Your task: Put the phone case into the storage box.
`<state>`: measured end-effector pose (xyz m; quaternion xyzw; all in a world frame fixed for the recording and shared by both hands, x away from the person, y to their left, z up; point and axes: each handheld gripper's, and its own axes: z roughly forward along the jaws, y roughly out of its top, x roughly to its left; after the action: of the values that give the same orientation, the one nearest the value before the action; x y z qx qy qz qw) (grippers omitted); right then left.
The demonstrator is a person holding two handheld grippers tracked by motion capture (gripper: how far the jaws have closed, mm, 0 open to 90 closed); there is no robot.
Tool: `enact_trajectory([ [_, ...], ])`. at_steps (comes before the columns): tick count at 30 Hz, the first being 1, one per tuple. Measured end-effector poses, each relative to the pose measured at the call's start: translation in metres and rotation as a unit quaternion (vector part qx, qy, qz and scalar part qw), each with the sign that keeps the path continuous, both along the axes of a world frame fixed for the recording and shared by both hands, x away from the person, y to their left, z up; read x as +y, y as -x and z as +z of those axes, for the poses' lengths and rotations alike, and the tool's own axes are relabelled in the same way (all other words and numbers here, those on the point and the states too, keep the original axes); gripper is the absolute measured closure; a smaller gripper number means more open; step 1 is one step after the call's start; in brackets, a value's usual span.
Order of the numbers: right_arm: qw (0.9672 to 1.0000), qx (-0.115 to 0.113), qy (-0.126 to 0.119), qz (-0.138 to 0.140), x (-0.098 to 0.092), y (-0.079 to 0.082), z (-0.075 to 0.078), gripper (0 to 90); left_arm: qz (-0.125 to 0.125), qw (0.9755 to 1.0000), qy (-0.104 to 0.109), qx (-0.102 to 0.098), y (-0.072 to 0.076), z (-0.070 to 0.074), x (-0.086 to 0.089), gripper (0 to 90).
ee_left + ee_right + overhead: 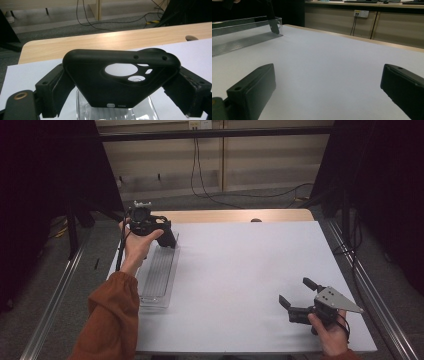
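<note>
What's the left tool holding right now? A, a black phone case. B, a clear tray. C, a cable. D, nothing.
A: the left tool is clamped on the black phone case, whose camera cutouts show, above the clear tray.

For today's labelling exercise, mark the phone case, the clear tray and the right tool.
phone case (pixel 110 90): left gripper view, on its inner back panel.
clear tray (pixel 158 270): high view, on its ribbed floor.
right tool (pixel 296 292): high view, midway between its open jaws.

One black phone case (pixel 117 82), one clear plastic tray (pixel 159 272), two grippers, one table (pixel 240 270)
</note>
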<state>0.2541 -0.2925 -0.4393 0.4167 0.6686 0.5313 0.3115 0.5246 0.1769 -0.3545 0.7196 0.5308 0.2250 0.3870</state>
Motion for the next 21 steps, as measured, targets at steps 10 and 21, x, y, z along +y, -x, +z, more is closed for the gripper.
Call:
enact_trajectory([
  [10,1.0000,0.001,-0.001,0.003,0.000,0.000,0.000,0.0,0.014,0.9998,0.007,-0.015,-0.005,-0.004,-0.007,12.8],
  [21,1.0000,0.001,-0.001,0.006,0.000,0.000,0.000,0.0,0.001,0.9996,0.003,-0.027,-0.009,-0.007,-0.013,11.9],
])
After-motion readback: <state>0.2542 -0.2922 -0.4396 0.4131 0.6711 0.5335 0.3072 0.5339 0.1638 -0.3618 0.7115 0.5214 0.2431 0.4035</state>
